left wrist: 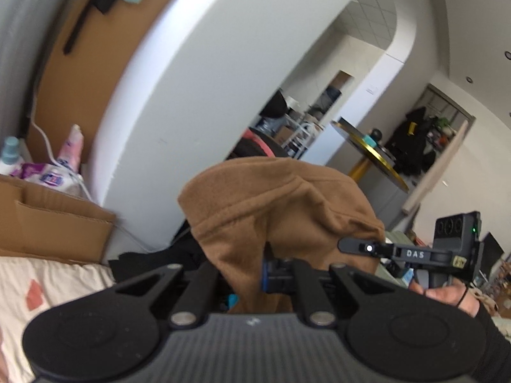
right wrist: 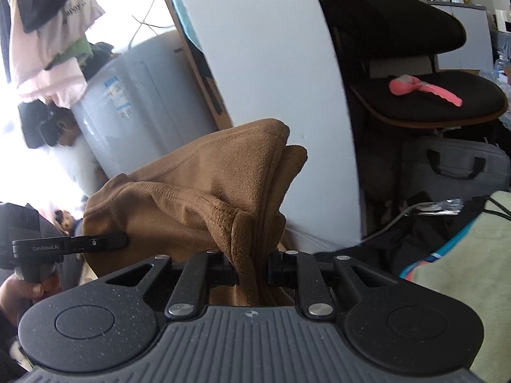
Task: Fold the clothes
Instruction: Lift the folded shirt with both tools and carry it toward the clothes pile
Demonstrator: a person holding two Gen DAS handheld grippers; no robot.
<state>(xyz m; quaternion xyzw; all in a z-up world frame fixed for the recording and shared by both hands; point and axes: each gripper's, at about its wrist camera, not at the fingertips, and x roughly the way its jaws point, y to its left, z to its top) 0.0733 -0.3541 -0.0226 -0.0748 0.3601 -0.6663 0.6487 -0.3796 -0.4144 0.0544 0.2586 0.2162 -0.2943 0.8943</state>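
A brown fleece garment [left wrist: 274, 210] hangs bunched in the air, held by both grippers. My left gripper [left wrist: 247, 279] is shut on a fold of it, which drapes over the jaws. My right gripper [right wrist: 254, 269] is shut on another thick fold of the same garment [right wrist: 207, 185]. The right gripper also shows at the right of the left wrist view [left wrist: 361, 247], pressed against the cloth. The left gripper shows at the left of the right wrist view [right wrist: 108, 241], touching the cloth. The fingertips are hidden by fabric.
A white pillar [left wrist: 198, 73] stands close ahead. A cardboard box [left wrist: 54, 220] and a patterned bedsheet [left wrist: 48, 287] lie at the left. A black chair [right wrist: 431, 95] with a pink item, a grey bag [right wrist: 456, 166] and a light green cloth [right wrist: 463, 274] are at the right.
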